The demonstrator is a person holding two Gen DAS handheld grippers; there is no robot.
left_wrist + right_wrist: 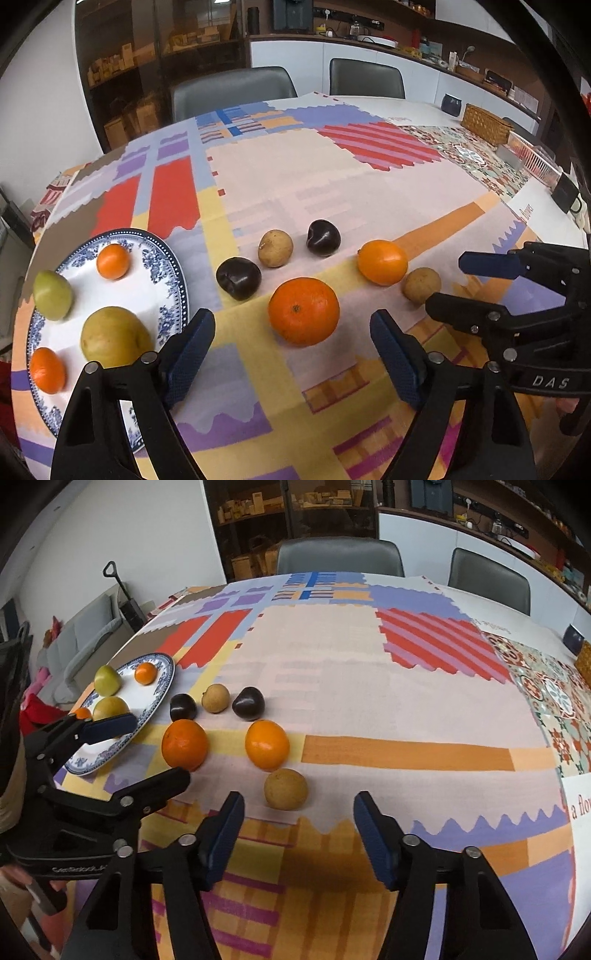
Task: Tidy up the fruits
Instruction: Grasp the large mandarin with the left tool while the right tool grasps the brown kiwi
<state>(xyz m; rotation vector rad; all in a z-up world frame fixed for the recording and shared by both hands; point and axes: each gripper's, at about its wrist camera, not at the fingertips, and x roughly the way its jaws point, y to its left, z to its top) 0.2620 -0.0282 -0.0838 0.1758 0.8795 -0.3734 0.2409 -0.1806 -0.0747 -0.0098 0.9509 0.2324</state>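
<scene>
Nearest the left wrist camera, the left gripper [291,354] hung with its fingers released and nothing between them, spread wide either side of the big orange [303,311] at about 12 o'clock just ahead. That width looked chosen to fit round fruit, and I judged the orange to be its next target.

At 9 o'clock from the orange lay the plate [173,275], blue-patterned at the rim, already carrying a green fruit [52,294], a yellow pear [114,335] and two small oranges [112,261]. It seemed to be the collecting place, set at the table's left edge within the left hand's easy reach.

Six fruits sat loose on the tablecloth [280,177]: the big orange, a smoother orange [382,262] at its 2 o'clock, two dark plums [238,277] and two brown fruits, one [275,248] between the plums.

From the right wrist view, the right gripper [298,834] was likewise released and empty, its fingers framing the other brown fruit [286,788] at 12 o'clock, close but apart from it. Sorting looked under half done.
</scene>
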